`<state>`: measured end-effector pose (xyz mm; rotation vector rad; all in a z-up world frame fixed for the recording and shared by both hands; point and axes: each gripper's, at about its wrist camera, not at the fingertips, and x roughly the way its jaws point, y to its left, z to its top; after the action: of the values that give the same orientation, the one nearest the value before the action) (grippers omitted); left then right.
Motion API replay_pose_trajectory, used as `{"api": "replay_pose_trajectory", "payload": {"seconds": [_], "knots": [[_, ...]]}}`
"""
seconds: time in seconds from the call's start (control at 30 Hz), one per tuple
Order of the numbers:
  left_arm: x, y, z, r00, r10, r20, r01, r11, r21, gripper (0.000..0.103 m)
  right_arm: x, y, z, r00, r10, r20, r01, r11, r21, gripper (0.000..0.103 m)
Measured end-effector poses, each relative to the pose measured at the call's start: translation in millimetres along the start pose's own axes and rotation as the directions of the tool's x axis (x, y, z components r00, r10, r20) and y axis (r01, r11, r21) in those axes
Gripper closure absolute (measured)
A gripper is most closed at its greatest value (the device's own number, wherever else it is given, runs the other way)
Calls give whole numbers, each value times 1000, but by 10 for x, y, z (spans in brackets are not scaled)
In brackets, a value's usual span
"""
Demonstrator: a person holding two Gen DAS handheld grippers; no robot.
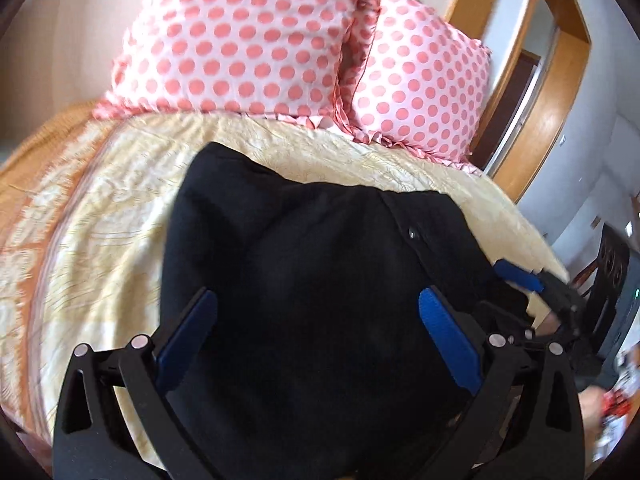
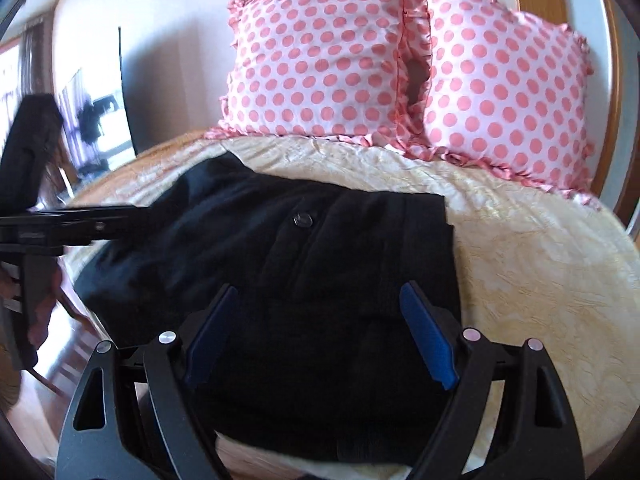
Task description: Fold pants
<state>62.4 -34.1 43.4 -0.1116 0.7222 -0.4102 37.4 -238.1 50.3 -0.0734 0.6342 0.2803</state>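
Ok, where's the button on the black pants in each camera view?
Left wrist view: button right of centre, above the left hand-held gripper's right finger.
Right wrist view: button just left of centre, mid-height.
Shared landmark: the polka-dot pillows behind the black pants.

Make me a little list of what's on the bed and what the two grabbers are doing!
bed cover: cream bedspread
pants: black pants, folded into a stack on the bedspread
button: faces up on the pants
pillows: two pink polka-dot pillows at the head of the bed
left gripper: open, over the pants
right gripper: open, over the pants
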Motion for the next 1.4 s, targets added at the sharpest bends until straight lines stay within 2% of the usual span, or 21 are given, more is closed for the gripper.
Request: {"api": "replay_pose_trajectory", "payload": {"seconds": [0.07,0.13,0.2,0.23,0.3,0.37,0.4,0.47,0.6,0.7,0.9,1.03,1.1,1.2,1.3,1.4], "knots": [[-10,-65,-179,997,73,4,-73,996,55,2,130,32,-146,998,-32,-62,31,999,-13,18],[94,-67,-299,992,123,-11,-122,988,94,2,141,-52,-212,1000,8,-28,-7,999,44,16],[98,-81,-377,988,149,33,-152,981,122,2,118,-112,-128,997,45,-56,-41,997,58,16],[98,-83,-391,988,151,41,-155,980,121,2,52,-208,-53,995,92,-42,-88,991,97,16],[70,-29,-405,991,124,53,-129,987,97,2,-67,-467,72,987,161,11,-160,965,208,16],[20,71,-413,995,68,74,-72,996,53,2,-68,-822,207,972,232,32,-228,911,343,16],[3,109,-413,996,48,79,-52,998,39,2,-16,-959,258,969,247,24,-237,891,387,17],[-6,124,-407,996,26,83,-29,999,25,2,150,-1156,348,973,229,-24,-197,882,429,21],[-10,112,-404,997,17,75,-20,999,38,2,497,-1291,423,960,265,-93,-197,871,450,28],[1,92,-407,997,22,72,-25,999,47,2,705,-1282,462,959,241,-148,-158,891,425,28],[5,87,-414,997,26,71,-31,998,61,2,882,-1265,441,945,243,-219,-140,905,401,28],[9,71,-423,997,36,74,-41,997,71,2,927,-1233,467,936,275,-219,-179,909,377,43],[9,68,-428,996,39,75,-45,996,73,2,894,-1147,490,945,252,-208,-182,935,305,49],[6,64,-430,996,38,76,-44,996,73,2,891,-1111,494,949,238,-208,-177,945,276,49],[-2,56,-426,996,40,79,-46,996,81,2,968,-1223,461,933,294,-209,-208,912,354,47],[-39,100,-373,998,8,63,-12,998,58,2,977,-1231,458,930,310,-196,-226,905,360,50]]}}
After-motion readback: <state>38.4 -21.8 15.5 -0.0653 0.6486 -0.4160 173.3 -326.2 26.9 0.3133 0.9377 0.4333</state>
